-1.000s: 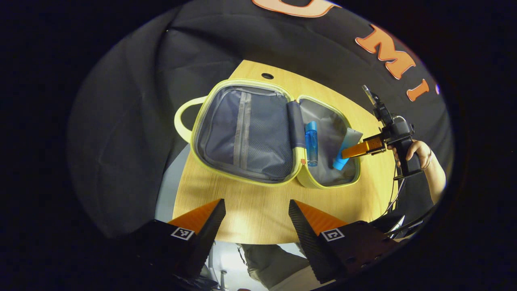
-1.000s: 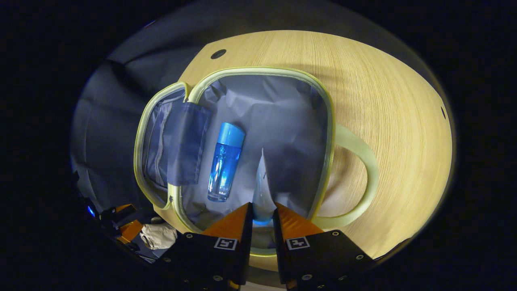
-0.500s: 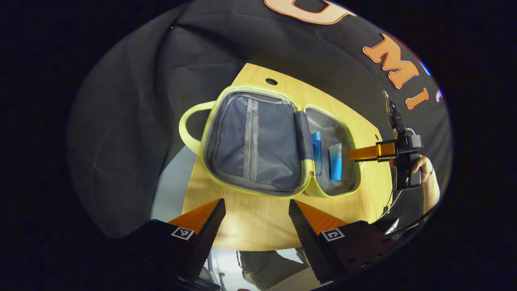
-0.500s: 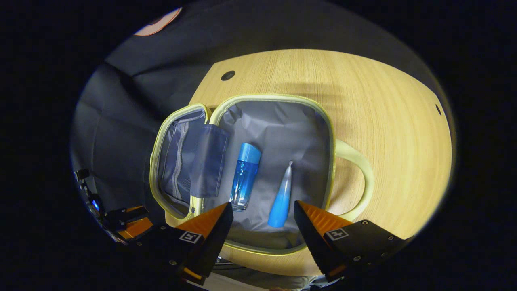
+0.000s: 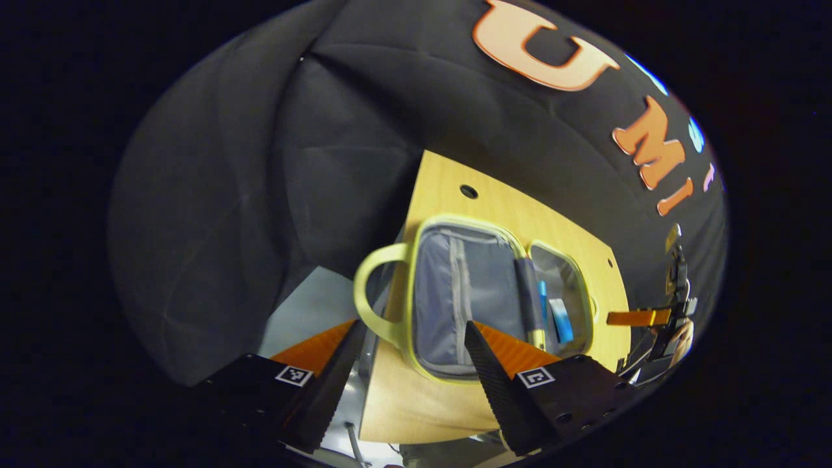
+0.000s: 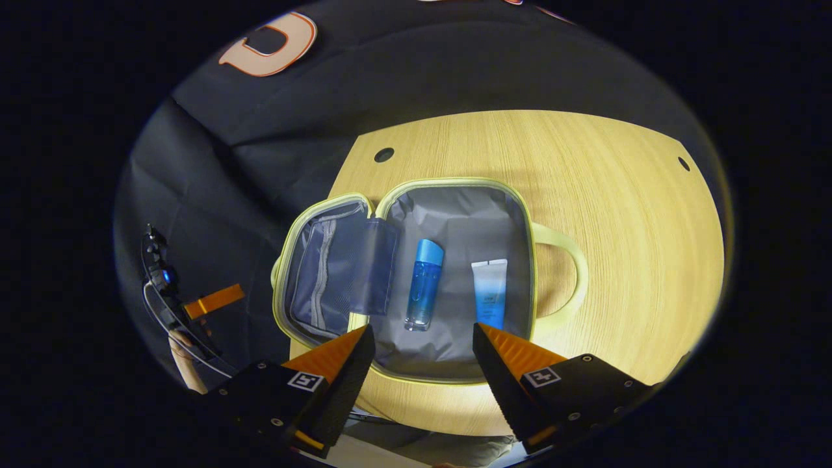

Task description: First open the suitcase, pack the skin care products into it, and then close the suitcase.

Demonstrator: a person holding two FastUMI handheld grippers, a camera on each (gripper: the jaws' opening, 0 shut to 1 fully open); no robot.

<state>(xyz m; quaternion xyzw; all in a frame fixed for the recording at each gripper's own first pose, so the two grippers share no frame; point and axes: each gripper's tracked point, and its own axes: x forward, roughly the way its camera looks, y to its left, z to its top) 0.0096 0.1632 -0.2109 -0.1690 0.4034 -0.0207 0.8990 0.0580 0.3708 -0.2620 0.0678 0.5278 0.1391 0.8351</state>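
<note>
Claws first: in the right gripper view the right claw stands wide apart and empty, pulled back above the near rim of the suitcase, where a second ago it was pinched on the tube low inside the case. That tube now lies flat on the grey lining, cap toward the claw, just beside the bottle and apart from it, both in the half that carries the handle. The other half, with its mesh pocket, lies folded out flat to the side on the bench. In the left gripper view the left claw is likewise spread and holds nothing; it has swung away, so the case now sits farther off with its near handle showing between the fingers. Beyond, the booth wall closes the scene. Judging from this, packing looks done: both products are in, the release is clean, and neither claw touches anything. What remains is the closing, which would call for one claw to take the pocket half by its rim or handle and fold it over; the tube and bottle lie low enough that they should not foul the zip line.
</note>
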